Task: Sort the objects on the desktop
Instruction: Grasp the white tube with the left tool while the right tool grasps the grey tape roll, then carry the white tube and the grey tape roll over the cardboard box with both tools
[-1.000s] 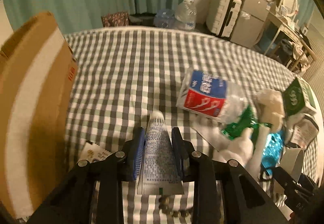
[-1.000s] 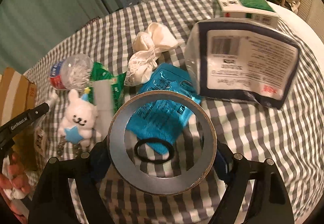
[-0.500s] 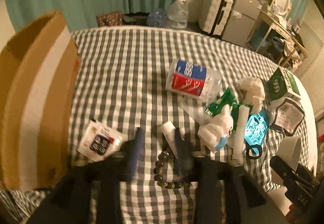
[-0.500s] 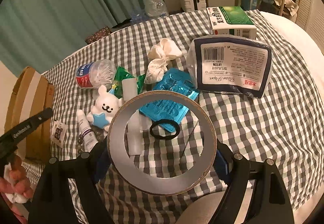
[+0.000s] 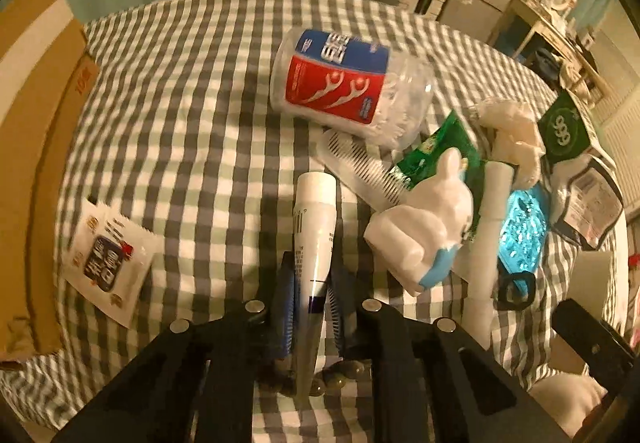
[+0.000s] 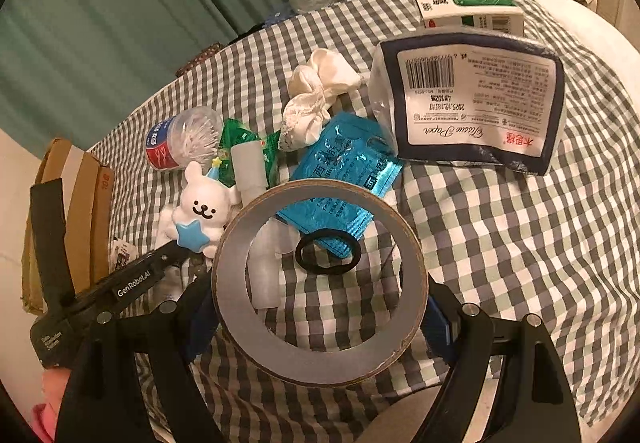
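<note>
The left gripper [image 5: 311, 289] let go a moment ago and is now closing on the white tube [image 5: 314, 231] again, probably regripping. The right gripper [image 6: 320, 283] keeps holding the tape roll [image 6: 316, 283] above the checked cloth [image 6: 500, 243].

My jaws have blue pads, and my arms are black. The cloth [image 5: 192, 91] under everything has grey, white and pale green checks. The tube [image 5: 314, 227] is white with a dark stripe. The jar of floss picks [image 5: 340, 83] is clear with a red and blue label. The bunny toy [image 6: 200, 211] is white and hugs a blue star. The foil packet [image 6: 340, 171] is shiny blue. The hair band [image 6: 328, 253] is black. The tape roll [image 6: 318, 283] is grey with a brown edge. The curtain [image 6: 120, 23] is green.
</note>
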A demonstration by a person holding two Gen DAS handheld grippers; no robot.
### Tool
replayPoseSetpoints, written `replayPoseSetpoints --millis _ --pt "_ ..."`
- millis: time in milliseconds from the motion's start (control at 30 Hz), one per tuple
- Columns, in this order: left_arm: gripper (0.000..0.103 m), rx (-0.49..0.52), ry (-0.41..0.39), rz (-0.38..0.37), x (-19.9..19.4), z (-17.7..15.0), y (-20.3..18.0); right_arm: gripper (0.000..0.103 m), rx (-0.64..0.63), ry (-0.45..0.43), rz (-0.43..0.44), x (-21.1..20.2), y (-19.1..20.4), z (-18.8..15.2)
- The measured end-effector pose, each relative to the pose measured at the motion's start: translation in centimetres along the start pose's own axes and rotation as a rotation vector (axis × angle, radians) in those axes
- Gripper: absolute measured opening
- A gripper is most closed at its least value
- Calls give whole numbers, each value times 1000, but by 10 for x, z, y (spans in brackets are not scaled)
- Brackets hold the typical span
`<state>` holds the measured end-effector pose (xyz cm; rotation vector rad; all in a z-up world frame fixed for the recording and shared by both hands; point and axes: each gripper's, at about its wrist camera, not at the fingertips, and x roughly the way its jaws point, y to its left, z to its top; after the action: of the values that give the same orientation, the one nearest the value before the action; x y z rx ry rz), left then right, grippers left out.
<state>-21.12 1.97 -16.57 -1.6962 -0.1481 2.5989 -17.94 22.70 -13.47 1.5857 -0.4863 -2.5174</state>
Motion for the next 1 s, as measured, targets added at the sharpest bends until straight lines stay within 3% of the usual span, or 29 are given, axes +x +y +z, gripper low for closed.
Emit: replayPoseSetpoints --millis 233,533,1000 --pt "14 10 -74 -9 -45 -2 7 83 -36 -51 -21 -16 9 -3" --pt "14 64 -207 32 -118 -6 17 83 -103 -152 -30 -75 40 -13" --pt "15 54 -315 -50 -201 -10 31 83 -245 -303 -4 -159 109 -36"
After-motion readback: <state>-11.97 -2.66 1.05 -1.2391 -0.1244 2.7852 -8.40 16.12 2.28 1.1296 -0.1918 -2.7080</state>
